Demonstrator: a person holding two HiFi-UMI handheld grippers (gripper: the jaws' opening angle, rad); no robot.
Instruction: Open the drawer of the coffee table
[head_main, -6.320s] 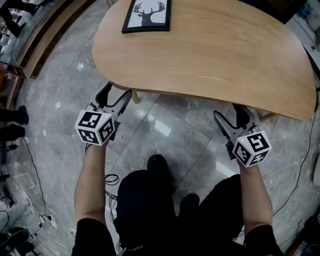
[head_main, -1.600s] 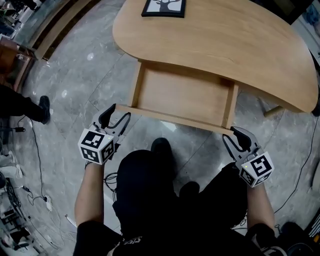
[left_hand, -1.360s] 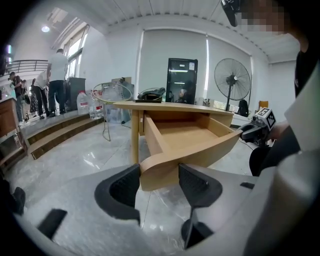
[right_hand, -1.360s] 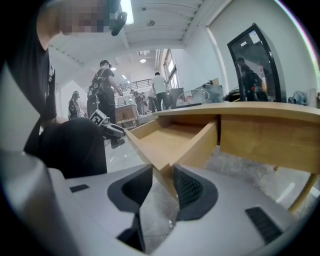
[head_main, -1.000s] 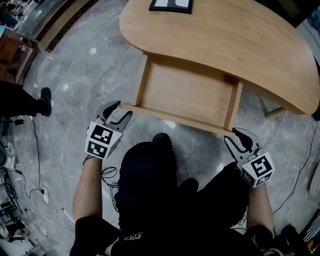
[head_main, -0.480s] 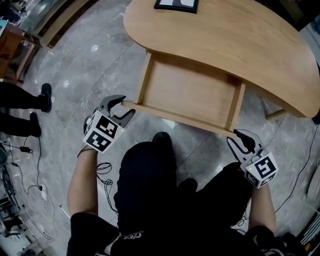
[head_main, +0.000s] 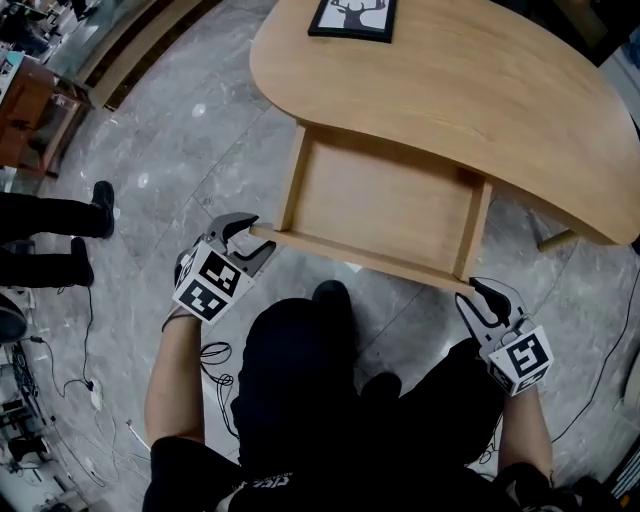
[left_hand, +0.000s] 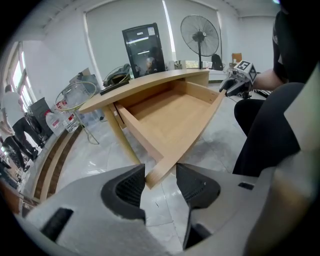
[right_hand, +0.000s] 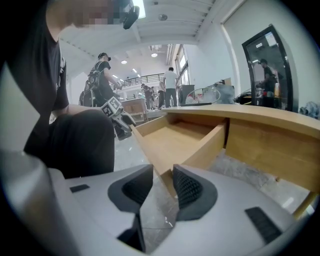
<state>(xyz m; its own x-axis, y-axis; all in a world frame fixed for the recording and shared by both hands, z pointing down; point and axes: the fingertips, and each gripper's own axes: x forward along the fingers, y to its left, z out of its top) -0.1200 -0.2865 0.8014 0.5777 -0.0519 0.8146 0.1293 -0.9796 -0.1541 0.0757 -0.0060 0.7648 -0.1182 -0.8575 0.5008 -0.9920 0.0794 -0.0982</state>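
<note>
room: polished grey stone floor (head_main: 200, 150) under a wooden coffee table (head_main: 450, 70).
drawer (head_main: 385, 200): pulled out from under the tabletop.
left gripper (head_main: 252, 235): jaws wide, clamped across the drawer's left front corner.
right gripper (head_main: 487, 293): jaws narrow, pinching its right corner.
change: the drawer was shut earlier; the left gripper has rolled inward.
markings: stag silhouette in the framed picture (head_main: 352, 18).

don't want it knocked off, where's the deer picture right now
In the head view the deer picture lies flat on the table near its far left end, beyond the open drawer.
</note>
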